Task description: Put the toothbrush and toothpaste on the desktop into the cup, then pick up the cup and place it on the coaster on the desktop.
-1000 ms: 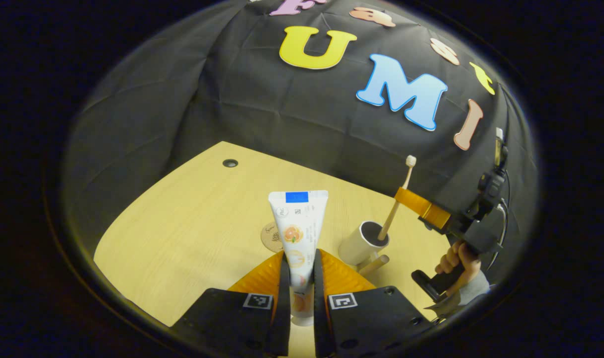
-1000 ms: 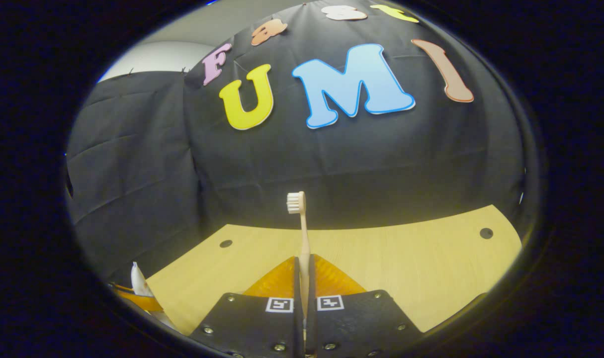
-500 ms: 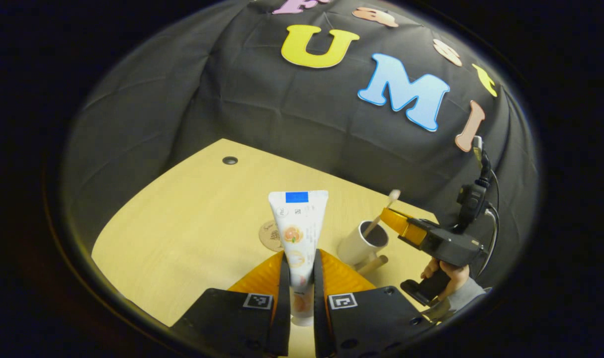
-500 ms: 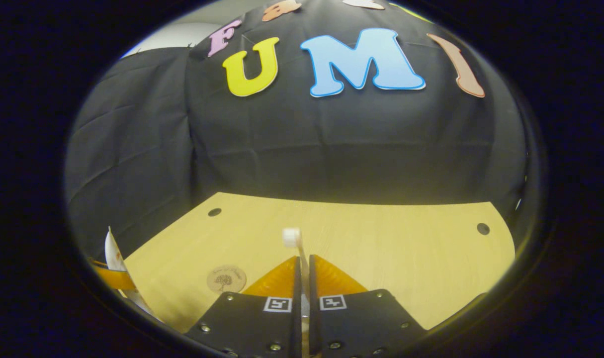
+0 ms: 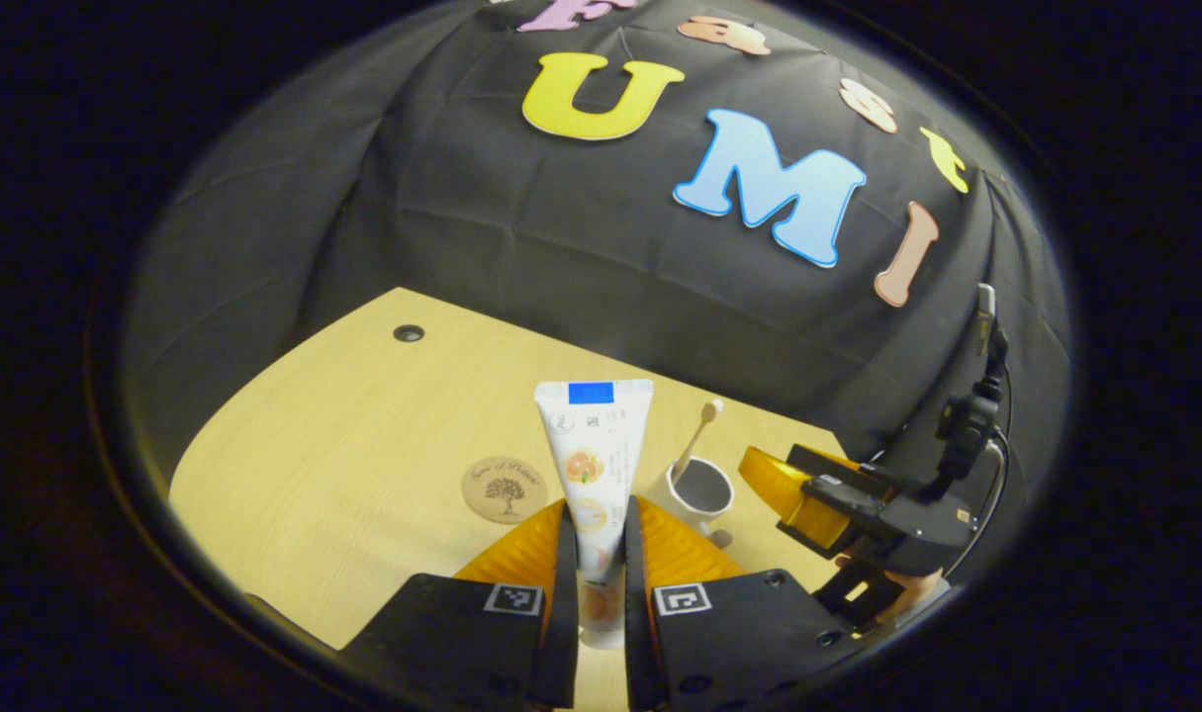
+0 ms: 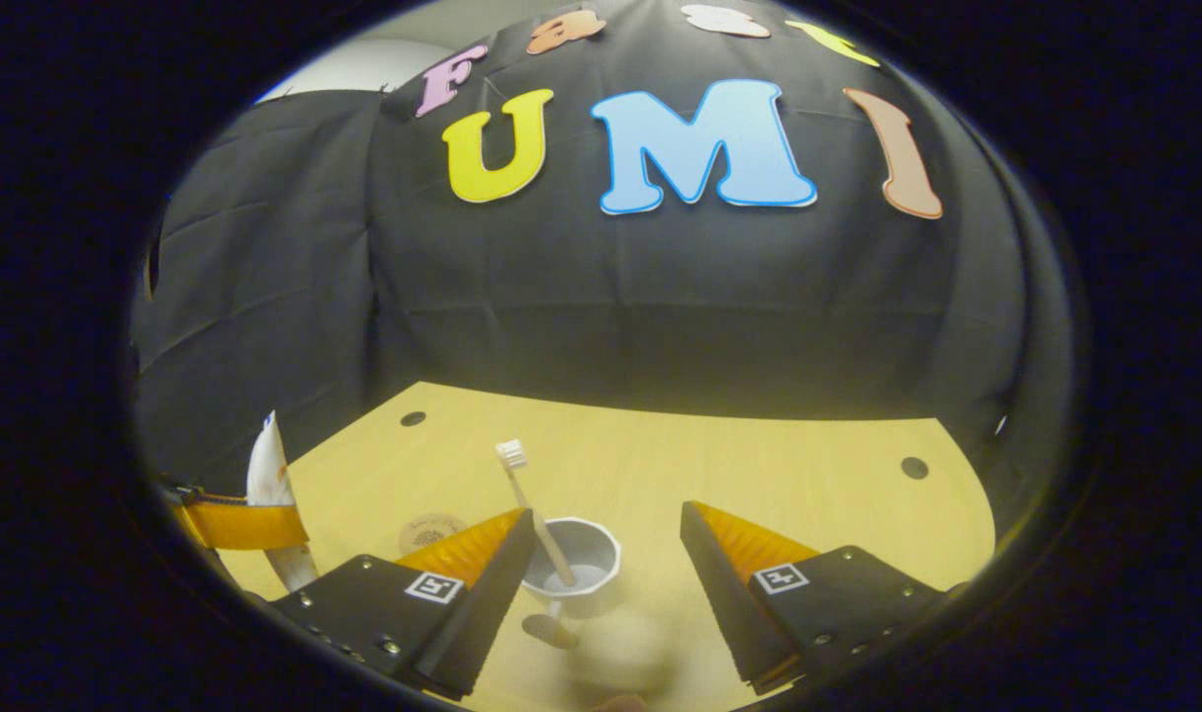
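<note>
At bottom centre of the left gripper view, the left gripper [image 5: 595, 583] clamps the upright toothpaste [image 5: 592, 465]. In the right gripper view, the right gripper [image 6: 605, 554] gapes wide, holding nothing, over the cup [image 6: 573, 571] on the desk [image 6: 759, 475]. The toothbrush [image 6: 533, 514] leans inside the cup, between the fingers.

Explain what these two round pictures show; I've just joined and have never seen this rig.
A person holds a two-finger hand-held gripper in each hand, with a fisheye camera on each. The left gripper view looks along the left hand-held gripper, shut on an upright toothpaste tube. The right gripper view looks along the right hand-held gripper, open above a white cup. A toothbrush leans in the cup, bristles up. On the wooden desktop lies a round coaster, left of the cup in both views.
</note>
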